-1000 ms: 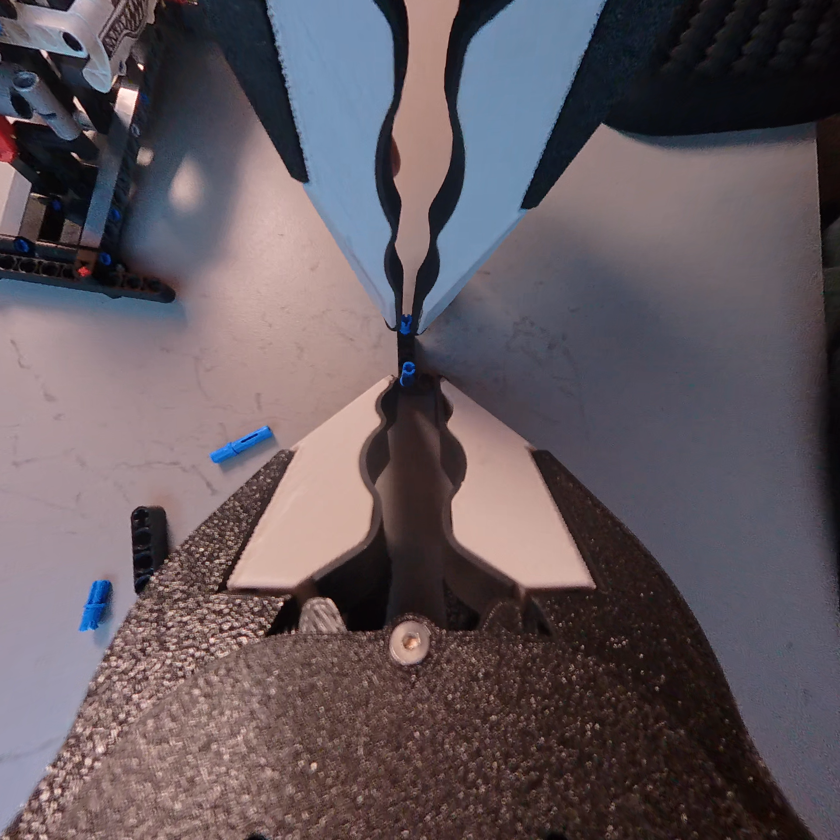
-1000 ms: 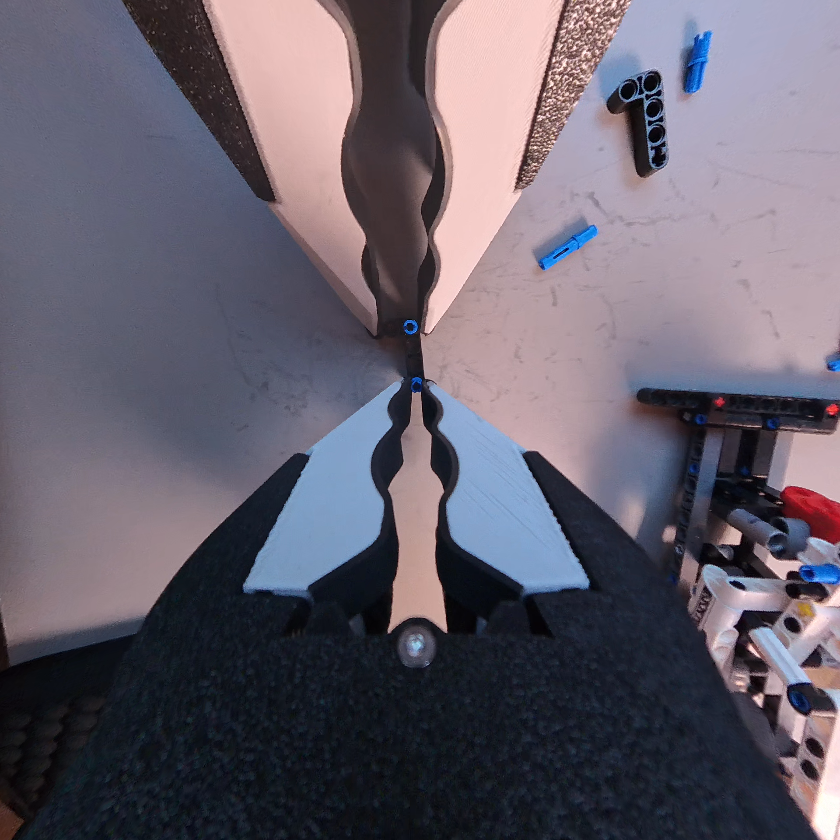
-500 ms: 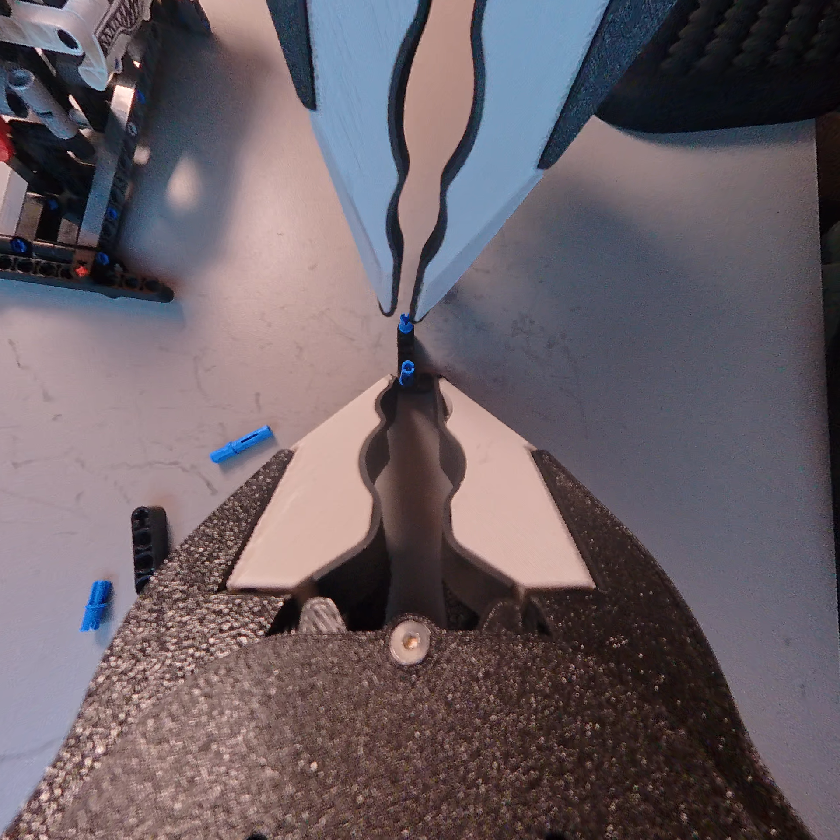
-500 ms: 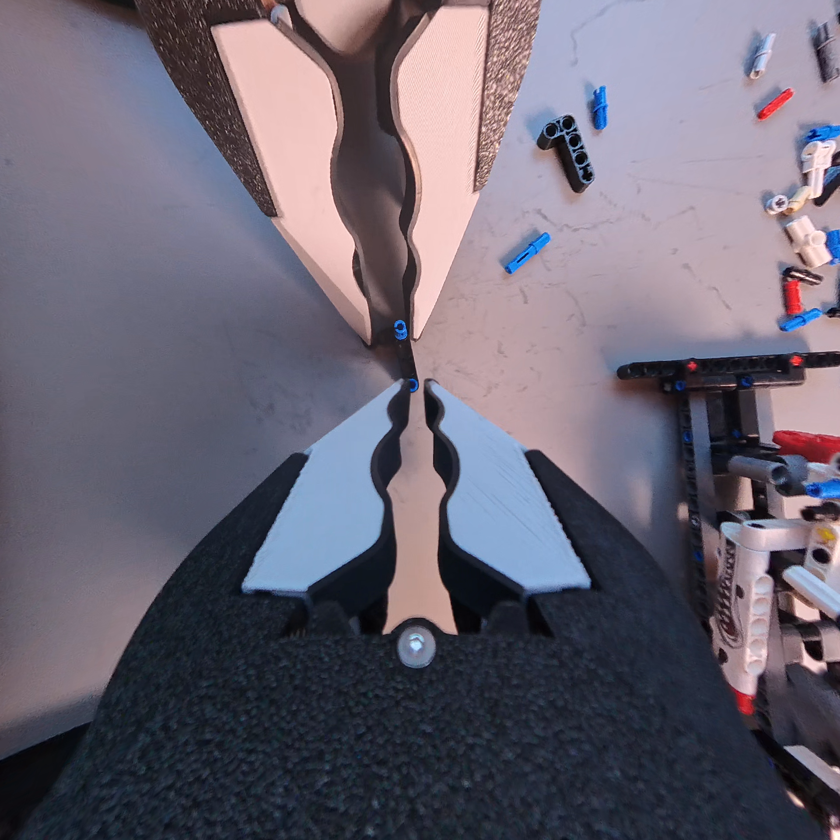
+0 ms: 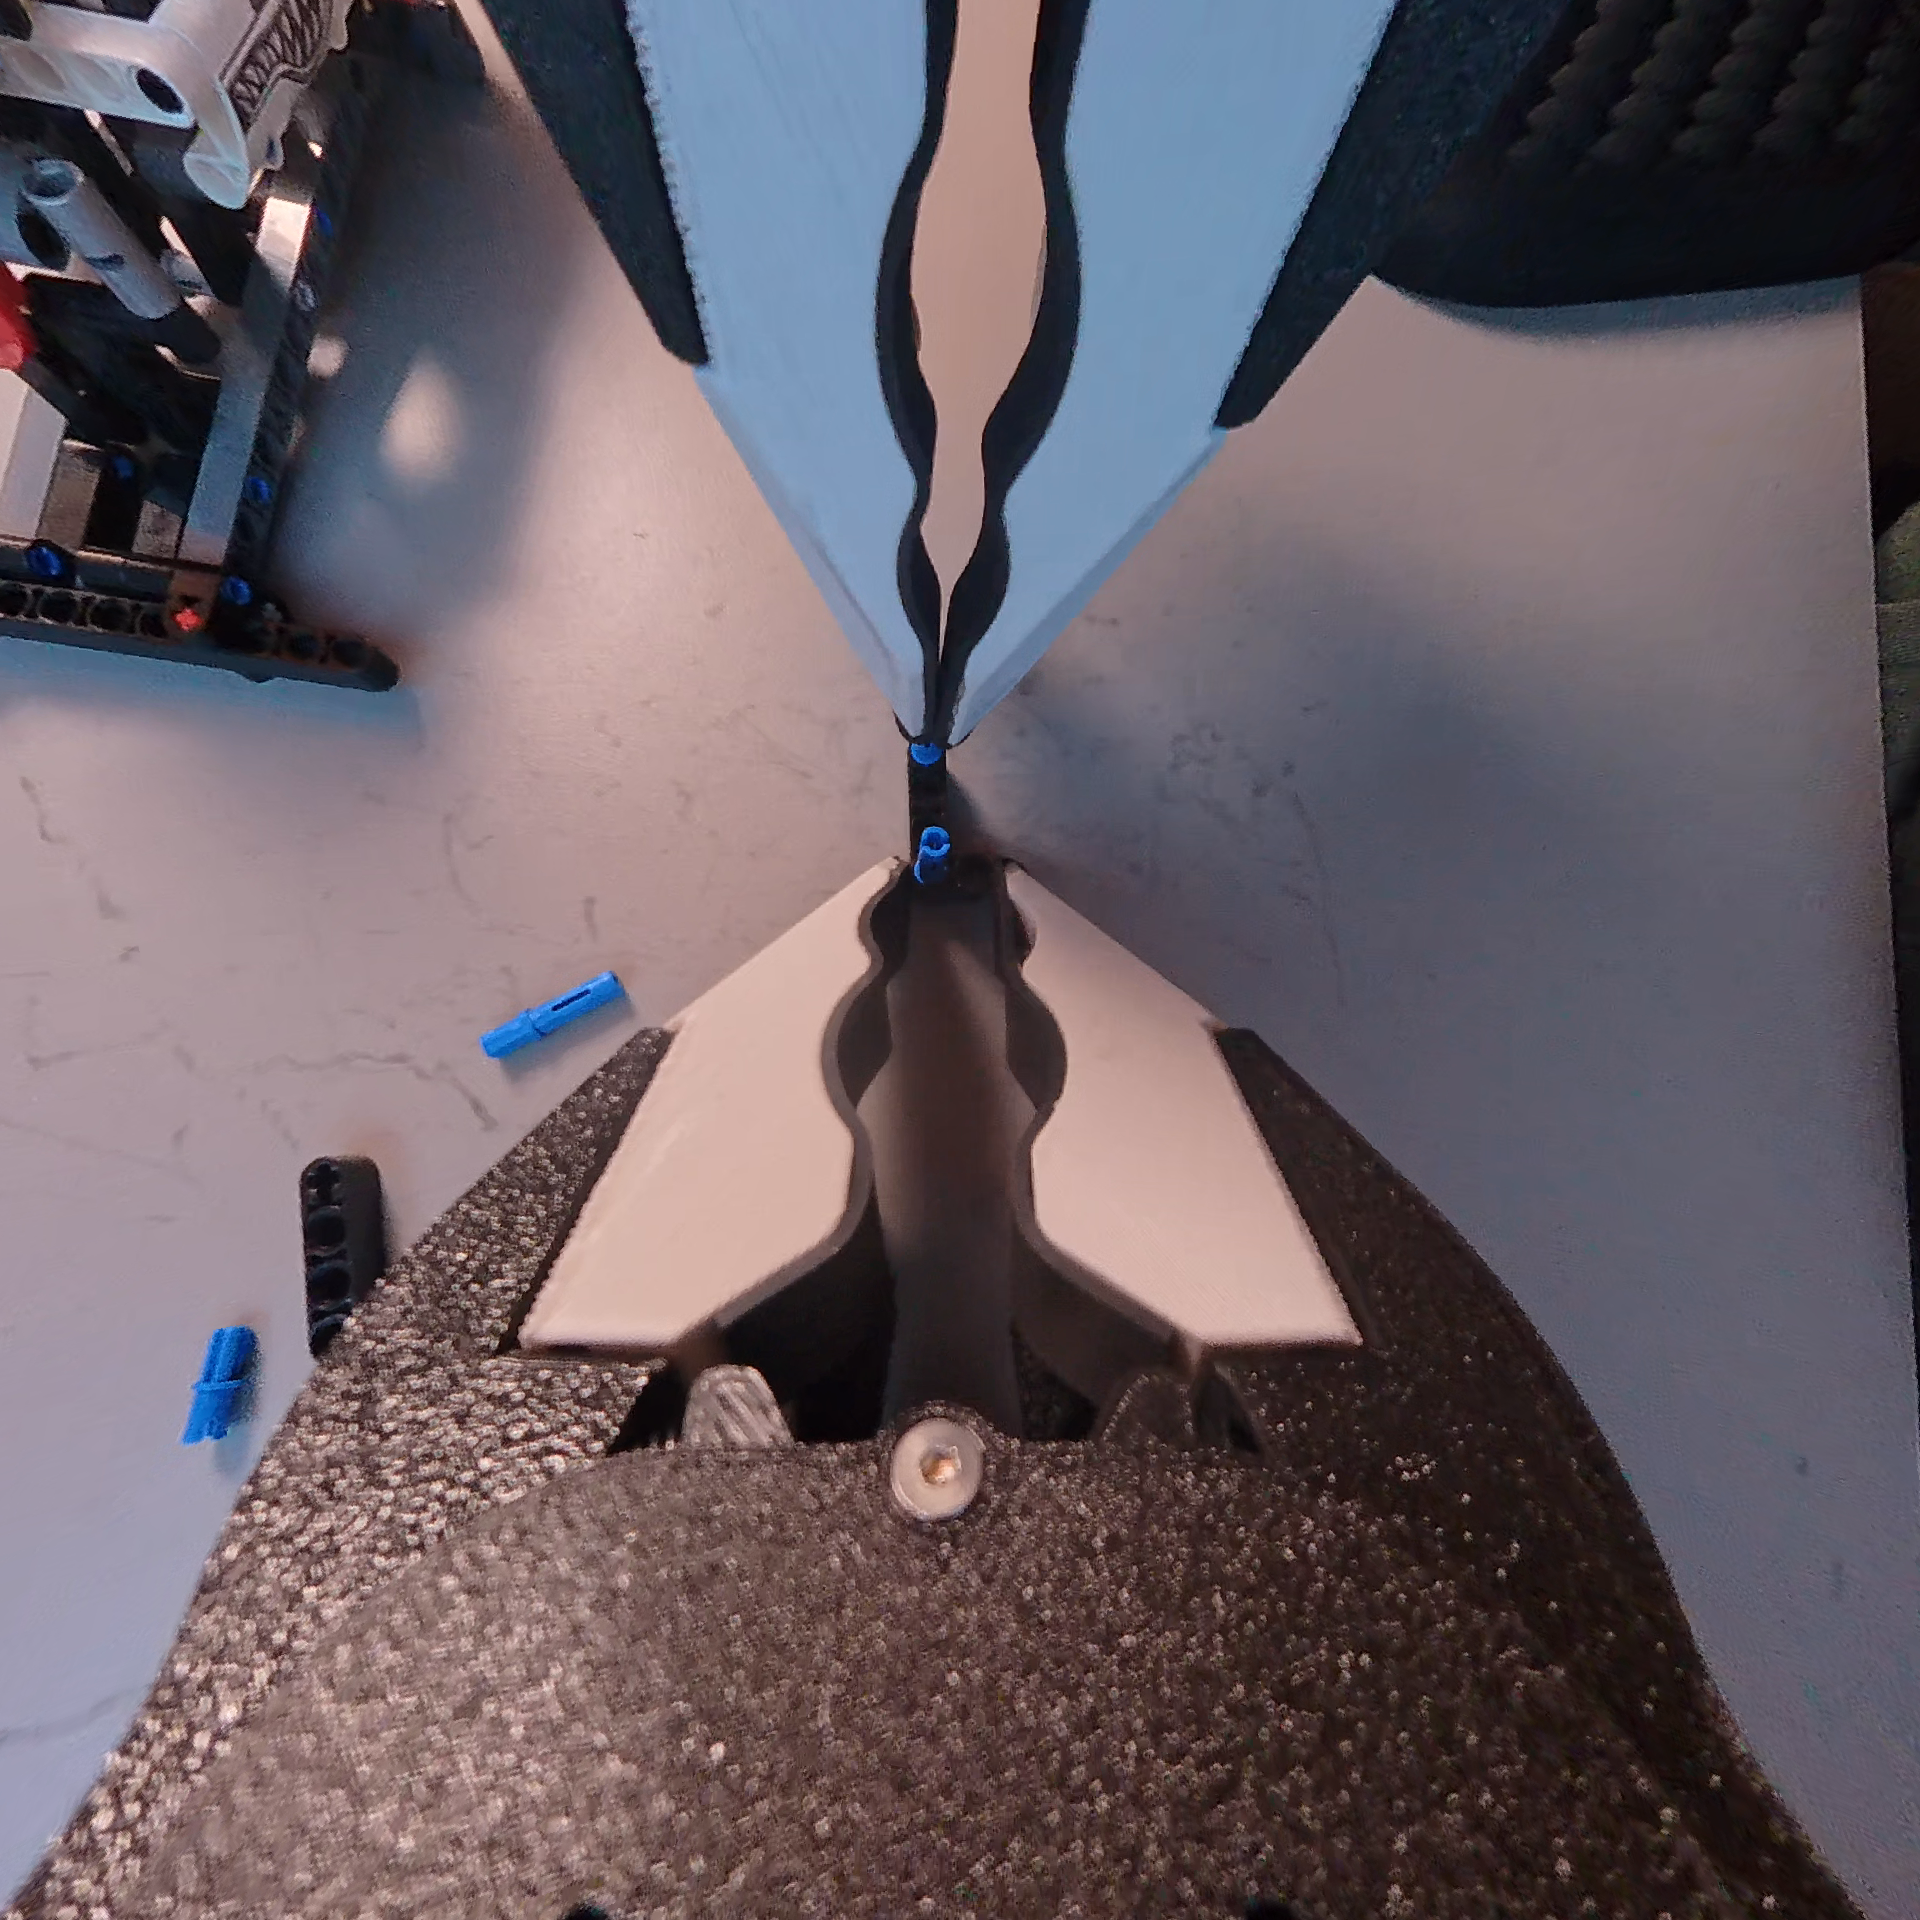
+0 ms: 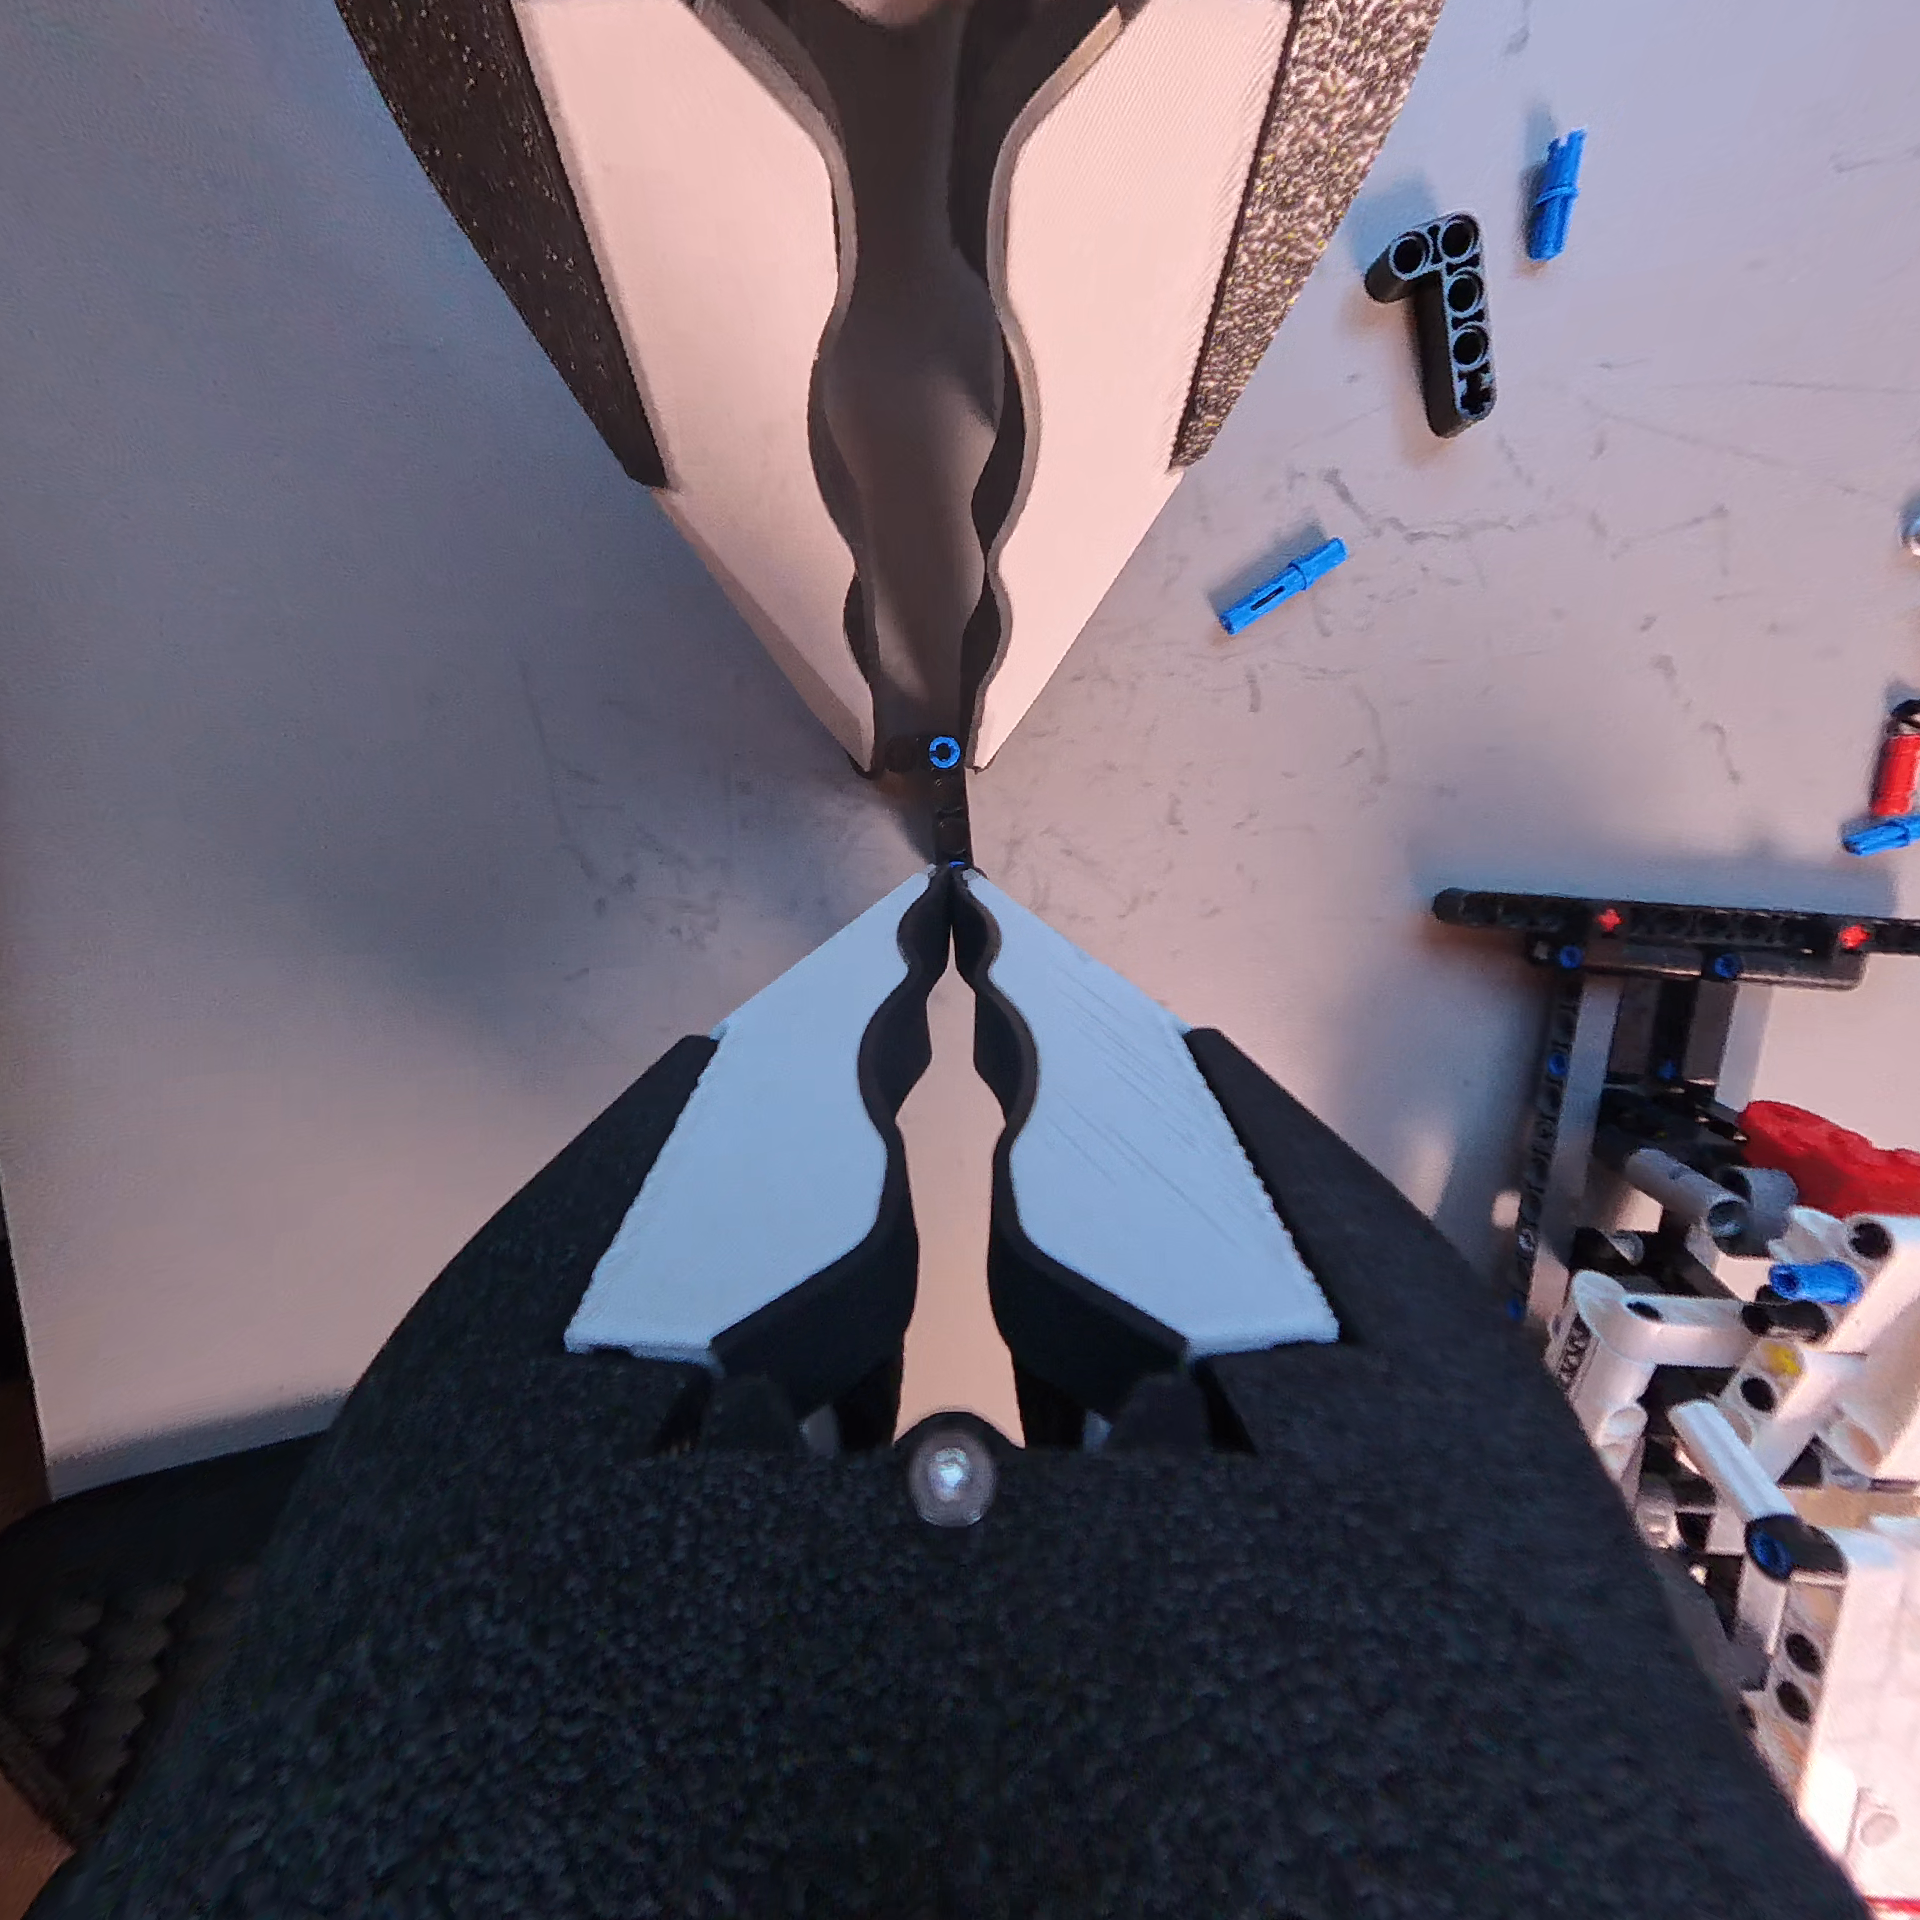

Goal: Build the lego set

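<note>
We are pinching the small black beam (image 5: pixel 928 802) from both ends above the pale table (image 5: pixel 1455 935): left gripper (image 5: pixel 940 868) clamped on its near end, right gripper (image 6: pixel 951 878) closed on the opposite blue pin (image 5: pixel 921 750). A loose blue pin (image 5: pixel 554 1014), L-shaped black beam (image 6: pixel 1446 312) and the partial model (image 6: pixel 1714 1247) are lying off to one side.

A pale, faintly veined table (image 6: pixel 416 644) carries a part-built lego model (image 6: pixel 1725 1247). Beyond the model's black beam (image 6: pixel 1662 930) lie a long blue pin (image 6: pixel 1280 586), a black L-beam (image 6: pixel 1449 312) and a short blue pin (image 6: pixel 1553 194).
</note>
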`<state>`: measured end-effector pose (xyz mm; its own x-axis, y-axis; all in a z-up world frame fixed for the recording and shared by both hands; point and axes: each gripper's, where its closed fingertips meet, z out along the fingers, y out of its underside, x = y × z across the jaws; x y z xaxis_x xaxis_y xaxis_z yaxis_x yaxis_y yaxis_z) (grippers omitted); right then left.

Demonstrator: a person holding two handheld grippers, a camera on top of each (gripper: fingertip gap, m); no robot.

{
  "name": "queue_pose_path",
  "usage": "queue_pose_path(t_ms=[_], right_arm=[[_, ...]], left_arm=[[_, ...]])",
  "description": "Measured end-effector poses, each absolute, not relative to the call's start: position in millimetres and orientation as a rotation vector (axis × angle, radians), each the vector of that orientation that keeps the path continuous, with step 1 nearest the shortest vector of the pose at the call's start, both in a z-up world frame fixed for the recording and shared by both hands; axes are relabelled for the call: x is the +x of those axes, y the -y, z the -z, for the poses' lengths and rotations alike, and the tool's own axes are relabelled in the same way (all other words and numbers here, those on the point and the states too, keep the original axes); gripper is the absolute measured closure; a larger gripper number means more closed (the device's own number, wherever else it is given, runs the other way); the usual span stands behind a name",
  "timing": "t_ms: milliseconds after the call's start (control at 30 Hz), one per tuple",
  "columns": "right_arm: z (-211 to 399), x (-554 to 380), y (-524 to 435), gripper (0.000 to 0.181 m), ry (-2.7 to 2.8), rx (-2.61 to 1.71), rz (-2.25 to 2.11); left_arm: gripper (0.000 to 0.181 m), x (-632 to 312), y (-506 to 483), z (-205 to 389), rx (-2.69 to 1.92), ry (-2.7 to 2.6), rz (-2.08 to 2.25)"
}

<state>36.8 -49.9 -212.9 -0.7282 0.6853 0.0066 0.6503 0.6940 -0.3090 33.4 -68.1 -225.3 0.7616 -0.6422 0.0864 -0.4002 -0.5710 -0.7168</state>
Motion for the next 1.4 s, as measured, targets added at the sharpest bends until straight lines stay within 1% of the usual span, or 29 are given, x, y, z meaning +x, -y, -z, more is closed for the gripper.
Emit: queue_pose_path(t_ms=[133, 267, 300, 333, 433, 533, 633, 800, 1000, 1133, 1400], right_arm=[[213, 36, 50, 0.181, 2.714, -1.132, -0.429], [211, 35, 51, 0.18, 2.529, -1.161, -0.588], [210, 35, 51, 0.171, 2.477, -1.198, -0.663], [209, 36, 52, 0.166, 2.433, -1.248, -0.742], [211, 37, 52, 0.162, 2.353, -1.284, -0.847], [217, 35, 54, 0.162, 2.351, -1.232, -0.829], [223, 31, 56, 0.173, 2.376, -1.206, -0.815], [223, 31, 58, 0.174, 2.403, -1.279, -0.861], [214, 29, 57, 0.175, 2.326, -1.451, -1.14], [210, 31, 62, 0.175, 2.315, -1.468, -1.271], [208, 32, 63, 0.175, 2.3, -1.456, -1.325]], left_arm=[[0.167, 33, 68, 225, -2.249, -0.78, 0.445], [0.166, 33, 70, 225, -2.246, -0.786, 0.465], [0.166, 33, 70, 225, -2.242, -0.793, 0.463], [0.167, 33, 70, 225, -2.238, -0.8, 0.459], [0.166, 34, 70, 225, -2.237, -0.802, 0.465], [0.166, 34, 70, 225, -2.233, -0.809, 0.459], [0.166, 34, 70, 225, -2.228, -0.819, 0.452], [0.166, 30, 69, 225, -2.224, -0.815, 0.431], [0.159, 30, 67, 217, -2.174, -0.815, 0.433], [0.165, 32, 66, 214, -2.144, -0.822, 0.424], [0.165, 33, 68, 214, -2.158, -0.805, 0.467]])
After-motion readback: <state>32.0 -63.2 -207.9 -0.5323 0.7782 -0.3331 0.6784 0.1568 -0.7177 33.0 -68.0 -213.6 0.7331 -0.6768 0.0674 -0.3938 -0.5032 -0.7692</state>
